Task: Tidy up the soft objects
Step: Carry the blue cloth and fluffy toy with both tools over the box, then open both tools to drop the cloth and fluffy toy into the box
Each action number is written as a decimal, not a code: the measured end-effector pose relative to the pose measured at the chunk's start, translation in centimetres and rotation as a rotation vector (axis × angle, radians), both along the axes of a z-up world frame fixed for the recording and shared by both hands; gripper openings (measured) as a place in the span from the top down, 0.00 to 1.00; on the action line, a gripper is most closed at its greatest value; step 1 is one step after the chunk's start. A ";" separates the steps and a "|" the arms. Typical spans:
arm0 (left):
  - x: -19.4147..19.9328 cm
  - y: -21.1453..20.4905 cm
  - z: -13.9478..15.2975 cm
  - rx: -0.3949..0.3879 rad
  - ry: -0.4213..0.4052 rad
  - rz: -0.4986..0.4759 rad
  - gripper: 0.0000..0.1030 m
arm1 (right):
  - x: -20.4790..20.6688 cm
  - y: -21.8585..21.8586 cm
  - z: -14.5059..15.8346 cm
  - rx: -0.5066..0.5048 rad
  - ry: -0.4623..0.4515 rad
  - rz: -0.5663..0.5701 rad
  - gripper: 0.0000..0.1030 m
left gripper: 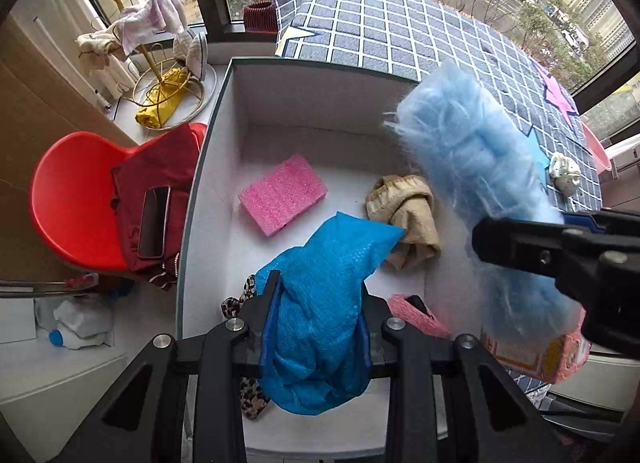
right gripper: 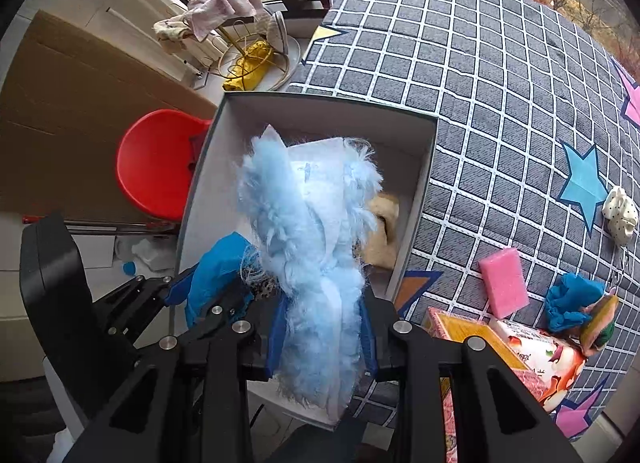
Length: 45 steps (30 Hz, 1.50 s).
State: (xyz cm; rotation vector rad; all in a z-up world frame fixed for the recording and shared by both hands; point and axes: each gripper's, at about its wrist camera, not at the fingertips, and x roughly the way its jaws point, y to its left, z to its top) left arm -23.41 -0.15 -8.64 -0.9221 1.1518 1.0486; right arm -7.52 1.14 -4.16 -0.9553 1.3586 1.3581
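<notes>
Beside a big window, a bed under a grey checked cover (right gripper: pixel 500 83) carries a white open box (left gripper: pixel 208 167) at its left edge, with a red chair (left gripper: pixel 68 199) on the floor further left.

Both tools hang over the box, pointing steeply down. The left tool (left gripper: pixel 316 303) is clamped narrow on a crumpled blue bag (left gripper: pixel 320 295), which droops above the near part of the box. The right tool (right gripper: pixel 322 327) is pinched on a fluffy light-blue cloth (right gripper: pixel 308 231), its fringe standing up over the box's middle.

Already lying in the box are a pink sponge (left gripper: pixel 282 193), a beige cloth (left gripper: pixel 408 215), a leopard-print piece (left gripper: pixel 250 291) and a pink knitted item (left gripper: pixel 416 315) at the near side. Still out on the bed, to the right, are another pink sponge (right gripper: pixel 504 281), a second blue bag (right gripper: pixel 572 303), a white spotted soft toy (right gripper: pixel 620 215) and a printed packet (right gripper: pixel 532 355).

The step in hand looks like the drop-off of two items at once. Next, each tool probably needs to sink a little further inside the walls and widen so the bag and the fluffy cloth fall onto bare floor of the box, then lift clear; loose fringe may cling to the pads.
</notes>
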 end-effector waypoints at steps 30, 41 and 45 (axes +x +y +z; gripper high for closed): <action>0.4 1.2 -2.3 -0.050 0.020 0.003 0.66 | -1.2 3.1 -1.8 -0.038 -0.024 0.050 0.68; 0.1 1.3 -2.5 -0.057 0.022 0.016 0.65 | -1.4 3.6 -2.1 -0.047 -0.033 0.061 0.68; 0.2 1.2 -2.5 -0.061 0.009 0.005 0.58 | -1.4 3.7 -2.2 -0.043 -0.033 0.066 0.68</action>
